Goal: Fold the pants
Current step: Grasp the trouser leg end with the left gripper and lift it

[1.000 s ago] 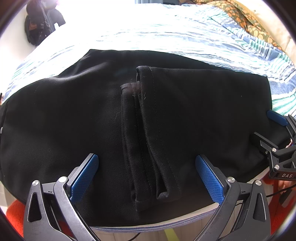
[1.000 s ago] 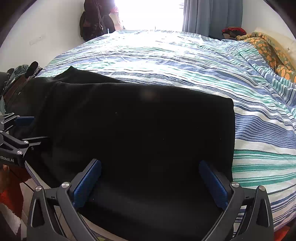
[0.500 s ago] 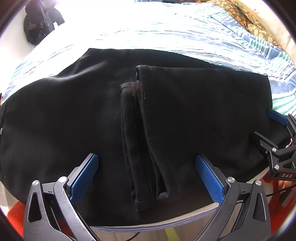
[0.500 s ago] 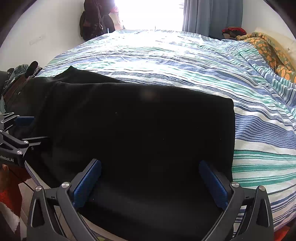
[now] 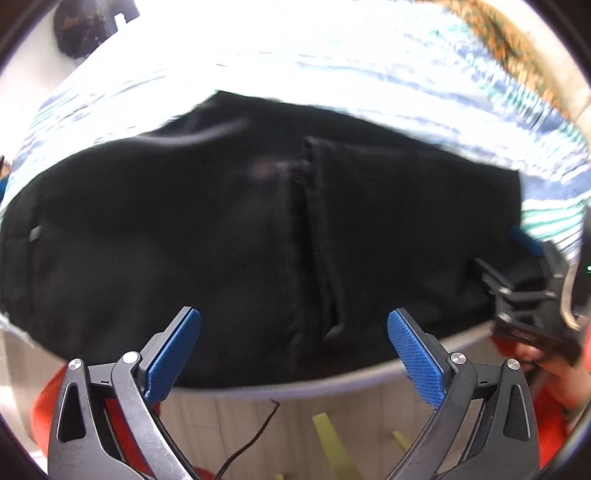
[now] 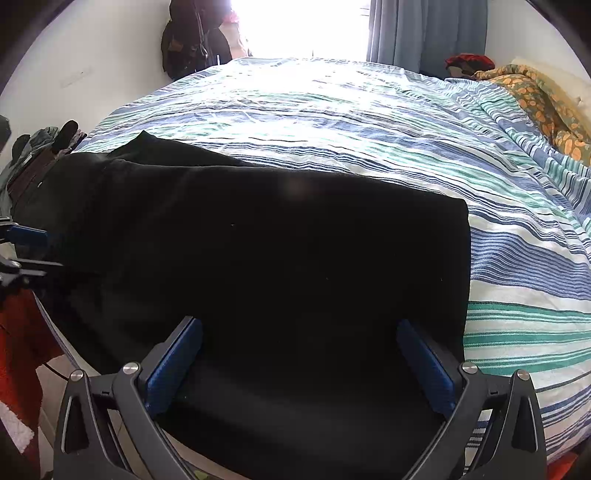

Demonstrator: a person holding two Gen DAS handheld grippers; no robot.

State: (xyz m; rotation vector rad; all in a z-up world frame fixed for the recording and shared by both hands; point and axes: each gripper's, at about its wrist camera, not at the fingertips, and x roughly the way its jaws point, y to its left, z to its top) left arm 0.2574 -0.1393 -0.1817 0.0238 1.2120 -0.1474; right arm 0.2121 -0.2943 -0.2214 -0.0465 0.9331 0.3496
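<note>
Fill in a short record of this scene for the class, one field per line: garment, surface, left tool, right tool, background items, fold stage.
garment: black pants lying flat, already folded over, with the leg hems resting on top
surface: bed with striped cover; the pants lie near its front edge
left tool: left tool open, holding nothing, off the bed's edge; view blurred
right tool: right tool open, over the pants, fabric not gripped
background items: grey curtain, orange patterned blanket, dark hanging clothes
fold stage: partly folded, not yet compact
</note>
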